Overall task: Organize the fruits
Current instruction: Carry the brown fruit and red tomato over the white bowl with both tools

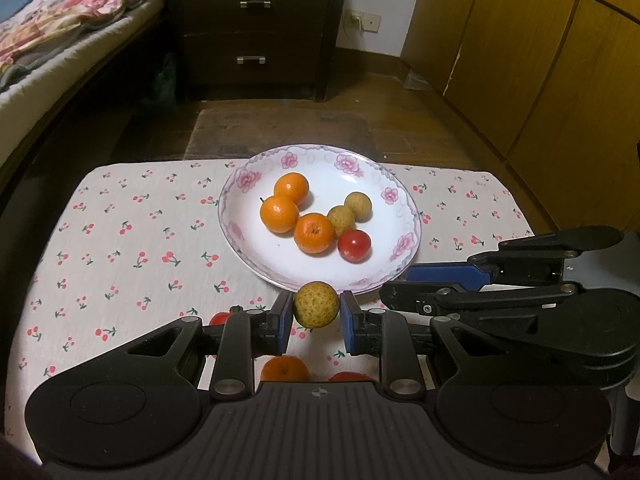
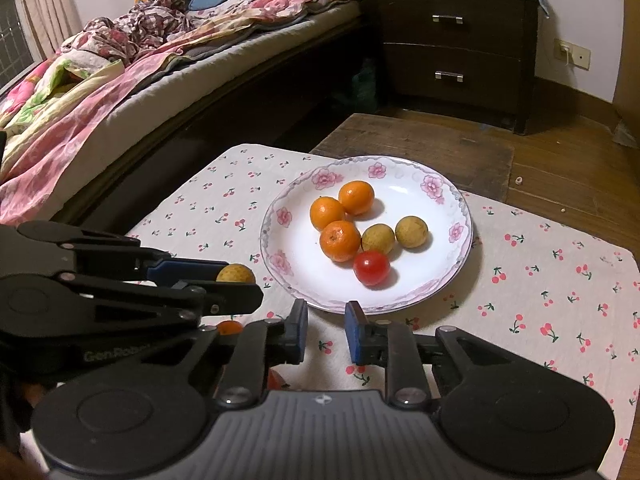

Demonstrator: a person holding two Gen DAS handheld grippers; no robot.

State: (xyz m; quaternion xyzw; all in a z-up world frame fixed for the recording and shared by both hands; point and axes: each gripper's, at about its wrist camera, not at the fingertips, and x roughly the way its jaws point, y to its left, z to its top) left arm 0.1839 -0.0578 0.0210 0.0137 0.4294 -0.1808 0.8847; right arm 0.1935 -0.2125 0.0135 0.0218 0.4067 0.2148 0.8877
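Note:
My left gripper [image 1: 316, 314] is shut on a small yellow-green fruit [image 1: 316, 304], held just above the near rim of a white flowered plate [image 1: 360, 268]. On the plate lie three oranges [image 1: 314, 233], two yellowish fruits [image 1: 341, 218] and a red tomato [image 1: 354, 245]. In the right wrist view the left gripper [image 2: 240, 283] comes in from the left with the fruit [image 2: 236, 273] showing between its fingers. My right gripper [image 2: 326, 320] stands open in front of the plate [image 2: 304, 264], with only cloth between its pads. It also shows side-on at the right [image 1: 396, 285].
A cherry-print cloth [image 1: 120, 240] covers the small table. Loose on it under the left gripper are an orange [image 1: 285, 368] and red fruits [image 1: 218, 317]. A bed [image 2: 120, 92] lies to the left, a dark nightstand [image 1: 256, 28] behind, wooden cupboards [image 1: 520, 60] to the right.

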